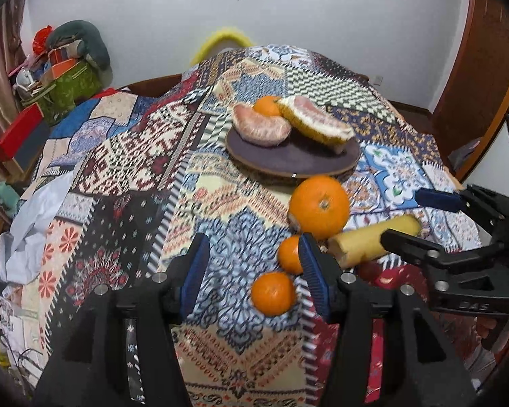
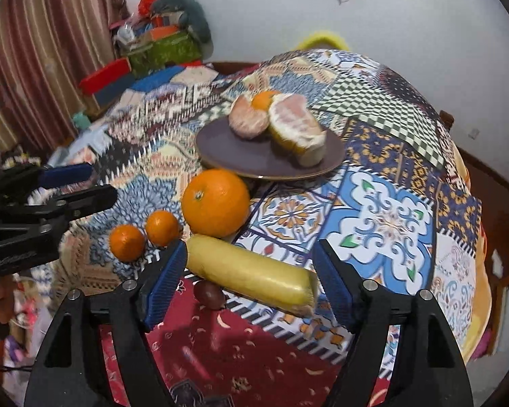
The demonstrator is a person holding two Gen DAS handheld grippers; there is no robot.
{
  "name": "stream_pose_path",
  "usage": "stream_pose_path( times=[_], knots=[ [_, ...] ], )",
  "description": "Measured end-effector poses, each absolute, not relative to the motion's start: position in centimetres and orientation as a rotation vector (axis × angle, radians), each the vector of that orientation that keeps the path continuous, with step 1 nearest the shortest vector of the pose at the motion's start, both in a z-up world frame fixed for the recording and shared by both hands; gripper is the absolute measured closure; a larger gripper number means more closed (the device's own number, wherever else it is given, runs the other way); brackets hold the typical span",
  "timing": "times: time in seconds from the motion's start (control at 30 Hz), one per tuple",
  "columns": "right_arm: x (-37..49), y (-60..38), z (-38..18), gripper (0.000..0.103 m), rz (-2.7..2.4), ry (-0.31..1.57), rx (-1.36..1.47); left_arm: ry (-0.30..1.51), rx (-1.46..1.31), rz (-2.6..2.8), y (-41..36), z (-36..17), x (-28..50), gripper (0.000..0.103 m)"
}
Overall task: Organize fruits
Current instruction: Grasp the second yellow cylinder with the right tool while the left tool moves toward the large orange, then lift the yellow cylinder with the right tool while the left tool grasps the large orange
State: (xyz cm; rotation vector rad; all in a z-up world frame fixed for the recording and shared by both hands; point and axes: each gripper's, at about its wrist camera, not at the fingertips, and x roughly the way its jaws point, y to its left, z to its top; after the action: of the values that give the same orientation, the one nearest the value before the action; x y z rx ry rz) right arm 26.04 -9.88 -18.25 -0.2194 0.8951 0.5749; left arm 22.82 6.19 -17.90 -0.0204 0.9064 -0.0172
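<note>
Left wrist view first: the plate (image 1: 293,161) is the landmark here, sitting on the patchwork cloth (image 1: 125,156) that covers the counter. On it are two peeled pomelo pieces (image 1: 261,125) and a small mandarin (image 1: 267,105) tucked behind them, so I'd guess the plate is where all the fruit is meant to end up. Just in front of the plate sits the big orange (image 1: 319,205), and nearer the camera than that are two more mandarins (image 1: 273,292). The left gripper (image 1: 254,278) has its fingers spread wide and holds nothing. One mandarin sits roughly in the gap, the other is half hidden behind one finger; I can't tell if anything touches.

Right wrist view: same plate (image 2: 271,156), with the orange (image 2: 215,201) at its near edge. Closer to the camera lies a yellow banana-like fruit (image 2: 251,276), crosswise, with a small dark round fruit (image 2: 209,294) beside it. The right gripper (image 2: 251,285) is wide open too, fingers straddling the yellow fruit end to end, one pad looking right up against its tip. Looks lined up for a grab, but nothing is clamped yet.
</note>
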Motion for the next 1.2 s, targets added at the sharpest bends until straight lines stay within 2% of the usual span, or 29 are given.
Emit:
stream_pose_path(
  times=[0.33,0.9,0.97,1.03,1.2],
  knots=[
    [26.8,-7.0,-21.1,0.029,0.582,0.945,-0.301,0.950,-0.074,0.005,7.8,-19.6,22.7,0.049],
    [29.6,-13.4,-21.2,0.030,0.522,1.004,-0.145,0.963,-0.035,-0.079,3.7,-19.9,25.0,0.049],
    [29.3,-13.7,-20.5,0.029,0.527,0.982,-0.155,0.965,-0.023,-0.090,3.0,-20.0,25.3,0.046],
    [28.8,-14.0,-19.7,0.030,0.539,0.959,-0.179,0.965,-0.013,-0.098,2.4,-20.0,25.7,0.037],
    [28.0,-14.8,-19.1,0.029,0.563,0.927,-0.270,0.980,0.005,-0.104,1.4,-20.5,27.0,0.037]
  ],
)
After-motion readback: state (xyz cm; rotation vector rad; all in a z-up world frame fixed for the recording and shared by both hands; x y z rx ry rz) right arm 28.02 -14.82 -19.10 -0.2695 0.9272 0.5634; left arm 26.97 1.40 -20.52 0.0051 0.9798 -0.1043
